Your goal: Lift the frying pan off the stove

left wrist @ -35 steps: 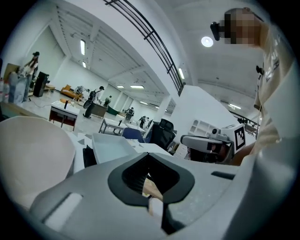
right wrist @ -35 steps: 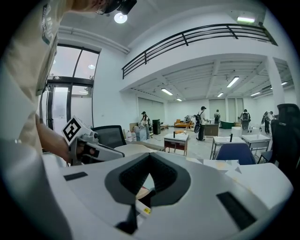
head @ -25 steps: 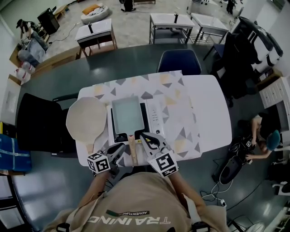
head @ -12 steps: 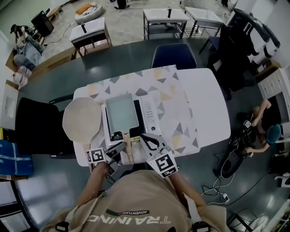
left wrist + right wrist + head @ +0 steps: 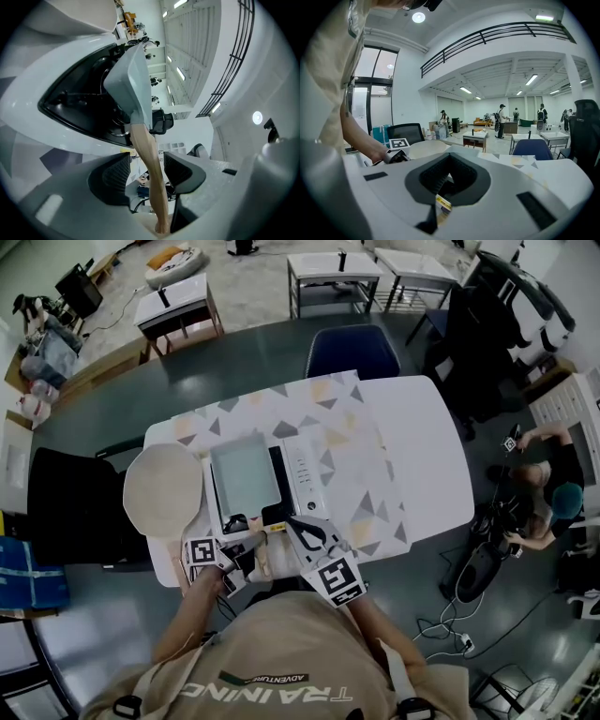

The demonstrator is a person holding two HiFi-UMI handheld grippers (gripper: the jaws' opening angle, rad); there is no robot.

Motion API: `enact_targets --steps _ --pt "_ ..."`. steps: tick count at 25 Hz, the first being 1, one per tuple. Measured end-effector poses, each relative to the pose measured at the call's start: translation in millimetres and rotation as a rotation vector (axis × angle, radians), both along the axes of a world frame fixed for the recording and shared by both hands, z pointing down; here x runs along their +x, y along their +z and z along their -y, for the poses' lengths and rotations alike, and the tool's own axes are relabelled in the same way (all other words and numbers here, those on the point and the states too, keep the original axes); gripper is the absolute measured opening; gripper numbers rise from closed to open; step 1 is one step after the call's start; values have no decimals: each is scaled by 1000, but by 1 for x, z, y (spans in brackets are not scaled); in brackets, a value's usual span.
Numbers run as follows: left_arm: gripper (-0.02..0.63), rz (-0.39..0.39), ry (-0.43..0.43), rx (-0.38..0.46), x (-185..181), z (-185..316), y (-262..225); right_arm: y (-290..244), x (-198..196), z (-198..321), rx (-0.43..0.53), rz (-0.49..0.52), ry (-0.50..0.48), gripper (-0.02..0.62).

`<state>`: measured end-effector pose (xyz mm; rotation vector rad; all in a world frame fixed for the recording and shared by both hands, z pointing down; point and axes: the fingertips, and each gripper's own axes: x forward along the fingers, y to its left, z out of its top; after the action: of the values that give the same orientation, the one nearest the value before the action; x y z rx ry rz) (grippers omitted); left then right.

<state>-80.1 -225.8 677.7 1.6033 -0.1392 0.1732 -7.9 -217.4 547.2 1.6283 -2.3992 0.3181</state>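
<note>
A square grey frying pan sits on a white table stove, its wooden handle pointing at me. My left gripper has just opened its jaws. In the left gripper view the handle runs between the two dark pads, with a gap on each side, up to the pan. My right gripper hovers just right of the handle at the stove's near edge. Its fingertips meet with nothing between them.
A round pale board lies left of the stove on the patterned cloth. A blue chair stands at the table's far side and a black chair at its left. A person crouches on the floor at the right.
My left gripper has rolled, sunk a little and moved in onto the pan's handle, and its jaws have gone from shut to open. The right gripper has barely moved.
</note>
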Motion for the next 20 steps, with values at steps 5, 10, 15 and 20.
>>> enact_targets --steps 5,10,15,20 --pt "210 -34 39 -48 19 -2 -4 3 1 1 -6 4 3 -3" --pt "210 -28 87 -55 32 -2 0 7 4 2 -14 2 7 -3" --pt "210 -55 103 -74 43 -1 -2 10 8 4 -22 4 7 -3" --pt "208 -80 116 -82 47 -3 -3 10 12 7 -21 -1 4 -3"
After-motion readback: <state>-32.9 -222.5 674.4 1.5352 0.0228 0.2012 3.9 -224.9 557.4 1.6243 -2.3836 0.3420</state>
